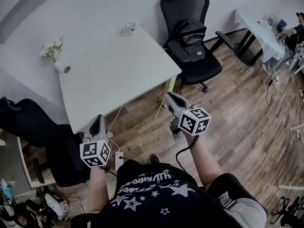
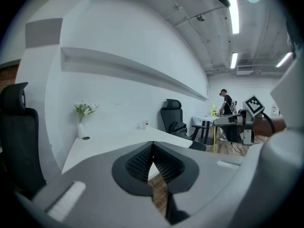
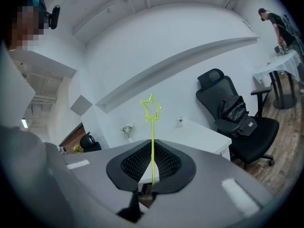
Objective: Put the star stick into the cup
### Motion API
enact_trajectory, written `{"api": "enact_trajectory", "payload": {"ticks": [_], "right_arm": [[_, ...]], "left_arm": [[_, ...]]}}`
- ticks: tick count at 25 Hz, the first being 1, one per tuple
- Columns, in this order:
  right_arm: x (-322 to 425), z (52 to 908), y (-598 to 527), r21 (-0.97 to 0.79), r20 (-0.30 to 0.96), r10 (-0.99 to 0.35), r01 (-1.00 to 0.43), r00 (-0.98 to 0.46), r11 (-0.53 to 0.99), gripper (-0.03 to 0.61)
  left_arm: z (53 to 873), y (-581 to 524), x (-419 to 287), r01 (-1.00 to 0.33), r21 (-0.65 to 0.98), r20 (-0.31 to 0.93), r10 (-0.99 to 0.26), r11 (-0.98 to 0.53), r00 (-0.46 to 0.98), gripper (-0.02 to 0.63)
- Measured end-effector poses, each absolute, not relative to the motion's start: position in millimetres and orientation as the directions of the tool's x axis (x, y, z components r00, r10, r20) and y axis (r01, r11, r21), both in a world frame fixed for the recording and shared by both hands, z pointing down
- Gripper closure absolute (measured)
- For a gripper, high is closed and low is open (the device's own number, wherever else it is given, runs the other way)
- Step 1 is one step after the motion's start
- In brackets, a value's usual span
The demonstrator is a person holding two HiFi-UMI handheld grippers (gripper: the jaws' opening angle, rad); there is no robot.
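Observation:
The star stick (image 3: 152, 144) is a thin yellow rod with a star outline on top. It stands upright between the jaws of my right gripper (image 3: 153, 152), which is shut on it. In the head view the right gripper (image 1: 169, 97) holds the stick (image 1: 169, 85) just off the white table's (image 1: 114, 70) near right corner. The small clear cup (image 1: 129, 28) stands at the table's far edge, well beyond the stick; it also shows as the cup (image 3: 179, 122). My left gripper (image 1: 98, 119) hovers at the table's near left edge, shut and empty (image 2: 152, 147).
A white vase with flowers (image 1: 55, 55) stands at the table's left side. A black office chair (image 1: 192, 42) carrying a bag is right of the table, another black chair (image 1: 28, 122) at its left. A second white table (image 1: 256, 27) and a person are at far right.

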State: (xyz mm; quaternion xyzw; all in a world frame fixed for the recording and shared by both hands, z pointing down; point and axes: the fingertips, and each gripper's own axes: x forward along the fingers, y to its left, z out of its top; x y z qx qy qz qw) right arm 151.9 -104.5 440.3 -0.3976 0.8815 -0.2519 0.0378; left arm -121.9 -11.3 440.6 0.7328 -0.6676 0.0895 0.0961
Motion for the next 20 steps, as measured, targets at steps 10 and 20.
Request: {"api": "enact_trajectory", "payload": {"ticks": [10,20], "right_arm": [[160.8,439.4,-121.1,-0.447,0.106,-0.722,-0.681,-0.683,0.579,0.545],[166.1,425.4,-204.1,-0.407,0.083,-0.751,-0.71,-0.655,0.574,0.545]], "left_arm": [[439.4,-59.7,-100.8,-0.984,0.011,0.24,-0.955,-0.176,0.174,0.611],[440.0,-160.4,-99.7,-0.969,0.025,0.204,-0.947,-0.247,0.247,0.611]]}}
